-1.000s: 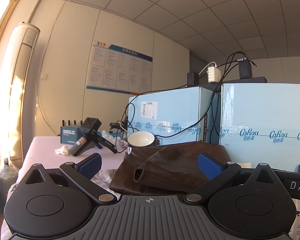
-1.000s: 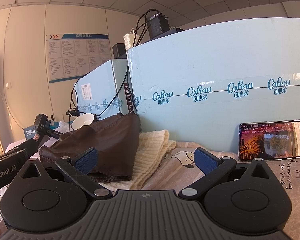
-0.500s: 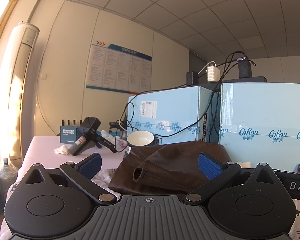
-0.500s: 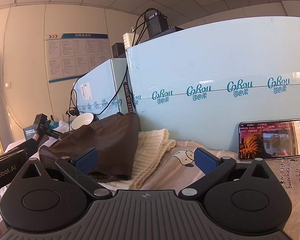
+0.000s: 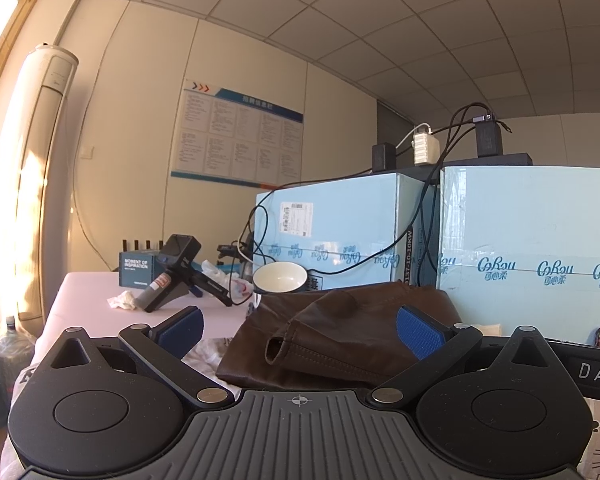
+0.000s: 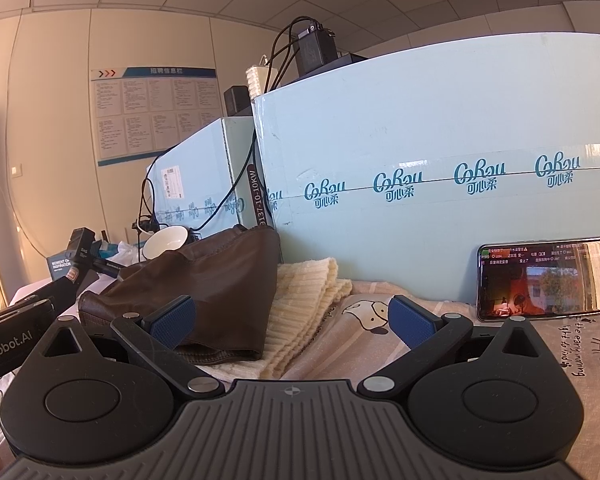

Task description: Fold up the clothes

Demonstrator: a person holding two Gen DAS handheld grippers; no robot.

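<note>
A folded brown leather-like garment lies on the table in front of my left gripper, which is open and empty just short of it. In the right wrist view the same brown garment rests on a folded cream knit piece. My right gripper is open and empty, its left pad in front of the brown garment's lower edge. A printed cartoon sheet covers the table under both.
Light blue cartons stand right behind the clothes, with chargers and cables on top. A phone leans on the carton at the right. A white bowl, a black handheld device and a small box sit at the far left.
</note>
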